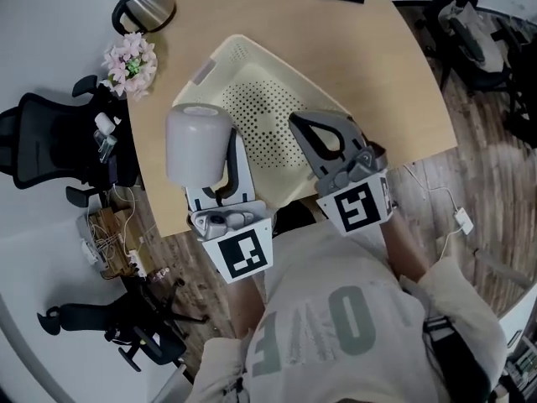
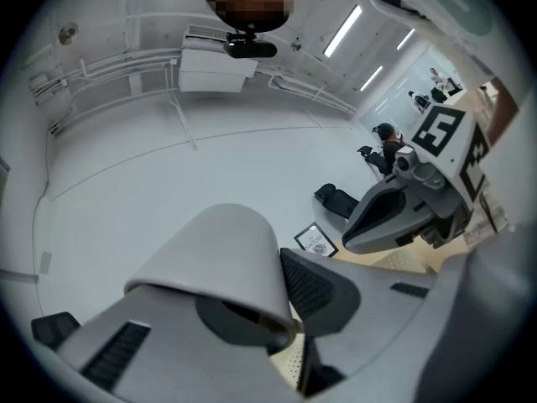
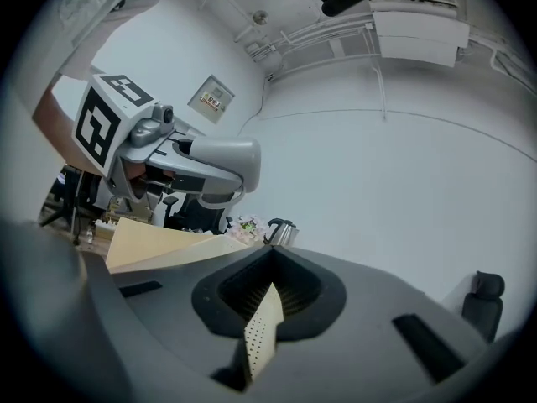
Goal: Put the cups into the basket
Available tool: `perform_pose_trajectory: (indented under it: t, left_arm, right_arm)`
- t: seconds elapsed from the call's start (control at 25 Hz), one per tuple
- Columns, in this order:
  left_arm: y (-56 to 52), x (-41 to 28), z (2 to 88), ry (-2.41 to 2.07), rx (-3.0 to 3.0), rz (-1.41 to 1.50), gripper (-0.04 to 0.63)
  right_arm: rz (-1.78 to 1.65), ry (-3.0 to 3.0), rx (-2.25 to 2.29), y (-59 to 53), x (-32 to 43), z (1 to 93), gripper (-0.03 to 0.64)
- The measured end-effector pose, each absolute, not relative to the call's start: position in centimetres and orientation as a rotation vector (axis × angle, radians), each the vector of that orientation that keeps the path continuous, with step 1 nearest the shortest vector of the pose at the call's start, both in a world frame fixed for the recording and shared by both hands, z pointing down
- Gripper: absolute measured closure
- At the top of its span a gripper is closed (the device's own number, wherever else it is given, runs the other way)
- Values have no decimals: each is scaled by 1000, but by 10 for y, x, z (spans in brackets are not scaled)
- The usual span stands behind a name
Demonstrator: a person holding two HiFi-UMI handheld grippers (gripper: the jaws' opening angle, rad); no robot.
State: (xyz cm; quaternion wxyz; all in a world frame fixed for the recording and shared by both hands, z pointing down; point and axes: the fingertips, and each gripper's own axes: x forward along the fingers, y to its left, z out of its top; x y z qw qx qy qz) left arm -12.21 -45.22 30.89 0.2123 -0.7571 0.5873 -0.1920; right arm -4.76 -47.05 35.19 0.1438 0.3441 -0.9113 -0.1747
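Head view, one cup point(image 1: 197, 139) gripped in left tongs point(image 1: 220, 164), right tongs point(image 1: 324, 134) pinching one basket point(image 1: 252, 82)

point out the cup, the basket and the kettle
cup point(image 1: 198, 148), head view, on its grey side wall
basket point(image 1: 262, 107), head view, on its bare perforated floor
kettle point(image 1: 148, 3), head view, on its metal body

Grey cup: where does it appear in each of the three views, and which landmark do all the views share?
Head view: the grey cup is left of centre, over the left edge of the basket.
Left gripper view: it is large, at low centre.
Right gripper view: it is small, upper left of centre, seen from the side.
Shared landmark: the cream perforated basket.
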Motion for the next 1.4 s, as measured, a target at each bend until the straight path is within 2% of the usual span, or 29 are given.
perform_pose_trajectory:
  t: [0.96,1.16,1.4]
  left_arm:
    - [-523,-120,309,1351,-2217,-535,543]
    - [-532,-106,336,1188,-2216,-702,543]
    - [-526,-99,416,803,-2242,-1193,543]
  right_arm:
    - [-514,-2546,1170,-504,-69,327,618]
    - [-478,-2563,1171,-508,-72,331,618]
    - [-427,-2539,1181,-501,-64,346,618]
